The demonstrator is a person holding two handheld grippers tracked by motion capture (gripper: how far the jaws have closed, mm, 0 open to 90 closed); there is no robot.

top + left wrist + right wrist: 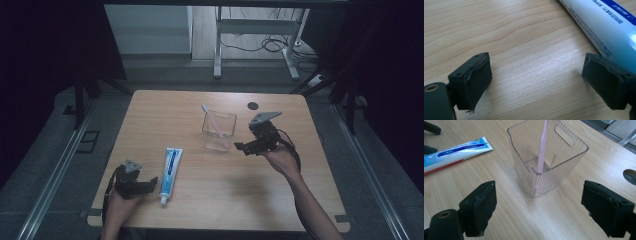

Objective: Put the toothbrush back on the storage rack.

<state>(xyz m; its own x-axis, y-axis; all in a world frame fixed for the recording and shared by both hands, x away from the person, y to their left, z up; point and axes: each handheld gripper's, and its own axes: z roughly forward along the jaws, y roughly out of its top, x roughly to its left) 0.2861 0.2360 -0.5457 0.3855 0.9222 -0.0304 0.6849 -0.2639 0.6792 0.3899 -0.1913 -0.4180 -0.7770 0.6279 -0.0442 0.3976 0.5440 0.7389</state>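
Toothpaste tube (pixel 170 168) flat on the tabletop (pixel 150 115), just beside the left claw (pixel 148 183), cap end toward the person; soft and squishy, light, a bit slippery on its shiny skin; best grabbed across the middle of the body, gently, so no paste squirts out; flat tail end too thin for a good hold.

Left claw (pixel 536 80) wide apart, nothing between the pads, resting low over bare wood, with the tube (pixel 604 30) right next to the far pad.

Clear plastic cup (pixel 219 130) upright near the middle of the tabletop; thin ribbed walls, light, easy to tip over or crack if squeezed hard. Inside: one pink toothbrush (pixel 214 121), leaning, bristle end sticking up above the rim, handle down on the bottom; lots of room left beside it.

Right claw (pixel 243 148) near the cup, not touching; seen from the right claw (pixel 536 212), pads spread wide, empty, cup (pixel 564 173) and toothbrush (pixel 541 152) straight ahead.
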